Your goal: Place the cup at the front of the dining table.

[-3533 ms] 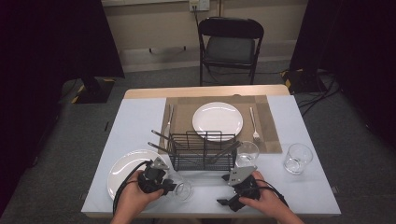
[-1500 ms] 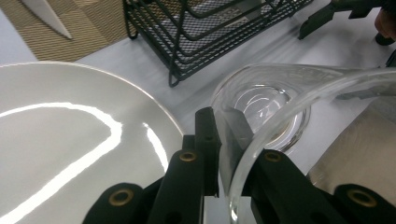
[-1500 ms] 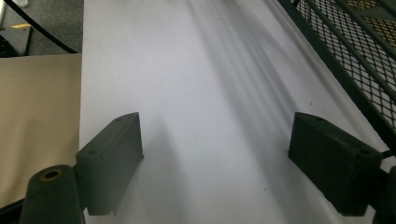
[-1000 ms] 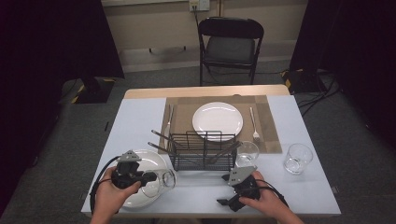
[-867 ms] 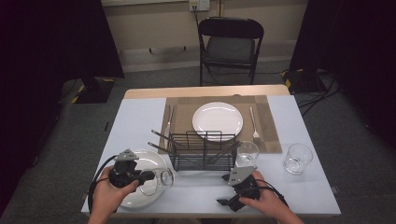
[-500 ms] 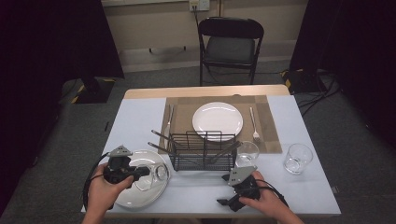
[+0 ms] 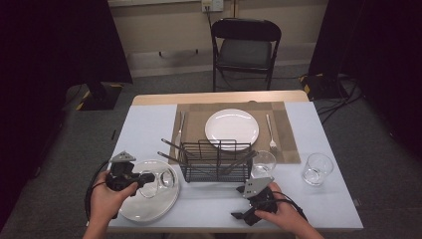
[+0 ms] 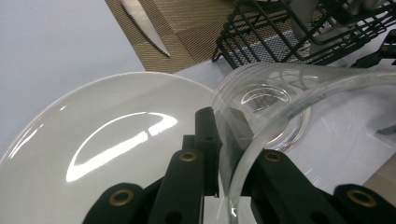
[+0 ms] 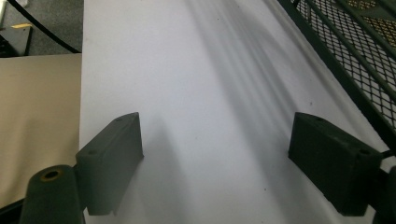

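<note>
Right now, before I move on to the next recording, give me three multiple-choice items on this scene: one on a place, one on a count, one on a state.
1. Where is the held glass?
A. inside the wire rack
B. over the near white plate
C. on the placemat

2. How many glasses show in the high view?
A. three
B. two
C. five

3. How are the right gripper's fingers?
A. shut on a fork
B. shut on a plate
C. open, nothing between

Key: 1 B, the left gripper pinches its rim above that plate; 2 A, one held, two standing on the table; 3 C, only bare tabletop between them.
</note>
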